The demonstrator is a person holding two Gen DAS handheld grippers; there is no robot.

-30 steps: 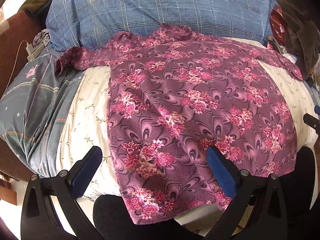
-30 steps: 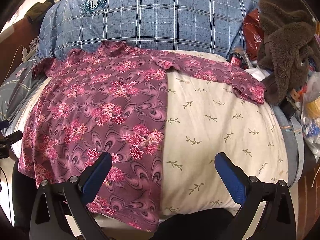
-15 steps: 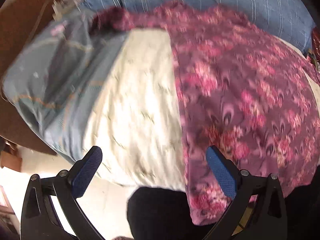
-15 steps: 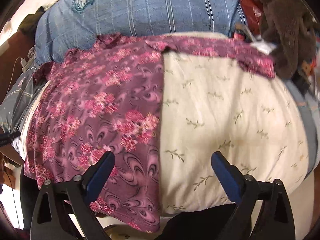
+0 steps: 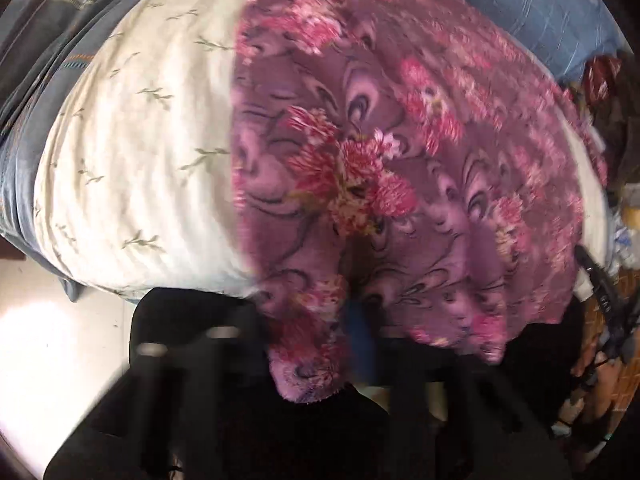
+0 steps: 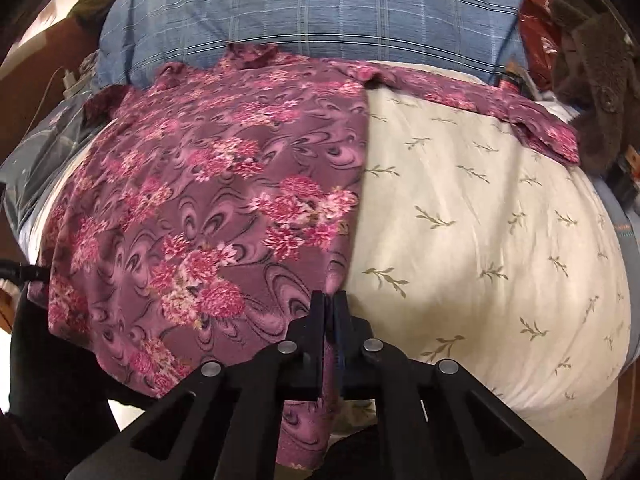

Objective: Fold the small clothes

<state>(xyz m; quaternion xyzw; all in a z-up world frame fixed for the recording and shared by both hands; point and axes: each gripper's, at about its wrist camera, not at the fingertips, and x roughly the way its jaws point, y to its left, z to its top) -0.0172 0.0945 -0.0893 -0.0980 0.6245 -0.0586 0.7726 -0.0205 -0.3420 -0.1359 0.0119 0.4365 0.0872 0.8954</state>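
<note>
Right gripper (image 6: 330,304) has its 2 black jaws pressed together on the floral shirt (image 6: 208,208), pinching the hem corner at the shirt's right side edge, right at the near edge of the cream duvet (image 6: 480,216); a strip of purple cloth hangs down between the blue pads. The shirt is soft, slightly fuzzy purple fabric with pink flower clusters and dark swirls, lying flat over the left half of the puffy, leaf-printed duvet, collar toward the far edge, 1 long sleeve stretched along the far edge to the right. Behind it, a blue checked pillow (image 6: 320,12) with a round crest; at the far right corner, a shaggy brown plush garment (image 6: 592,60) with a button. In the left wrist view everything is blurred: the shirt (image 5: 400,160) droops over the duvet's (image 5: 132,140) near edge, its lower left corner bunched over the left gripper (image 5: 320,336). A blue pad peeks out beside the cloth, but whether those jaws are closed or spread, I cannot tell.
</note>
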